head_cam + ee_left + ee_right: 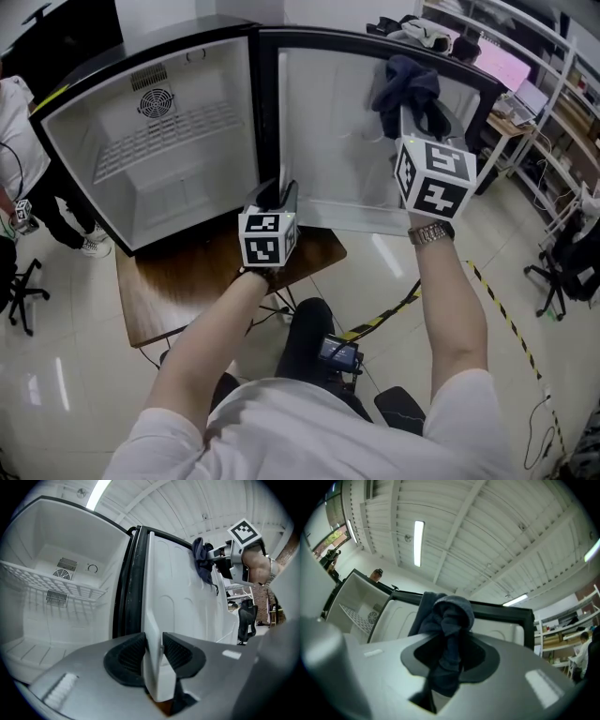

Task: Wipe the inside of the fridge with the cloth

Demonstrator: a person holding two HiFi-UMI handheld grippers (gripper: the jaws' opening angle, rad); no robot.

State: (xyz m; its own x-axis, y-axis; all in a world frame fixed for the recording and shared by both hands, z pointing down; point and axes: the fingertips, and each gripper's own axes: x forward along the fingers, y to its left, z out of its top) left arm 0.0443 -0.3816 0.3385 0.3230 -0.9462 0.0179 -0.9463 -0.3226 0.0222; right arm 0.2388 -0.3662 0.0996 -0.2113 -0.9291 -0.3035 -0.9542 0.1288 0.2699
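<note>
The fridge (75,150) is seen in the head view standing open on a brown worktop (178,291), its door (328,141) swung out to the right. A wire shelf (169,136) and a round fan grille (156,101) are shown inside the white cabinet.

The left tool (279,195) is held at the door's lower corner. Only in the left gripper view is the grip made plain: the two dark pads are pressed on either side of the door's white edge.

The right tool (410,120) is raised before the upper part of the door's inner face, and a dark blue cloth (410,86) is bunched at its tip. In the right gripper view the jaws are closed on that cloth, which is heaped above them and hangs down between them. Whether the cloth touches the door cannot be settled from any view.

Ceiling lamps (418,543) and a person (375,575) behind the fridge's top edge are shown by the right gripper view alone; the worktop is shown by the head view alone.
</note>
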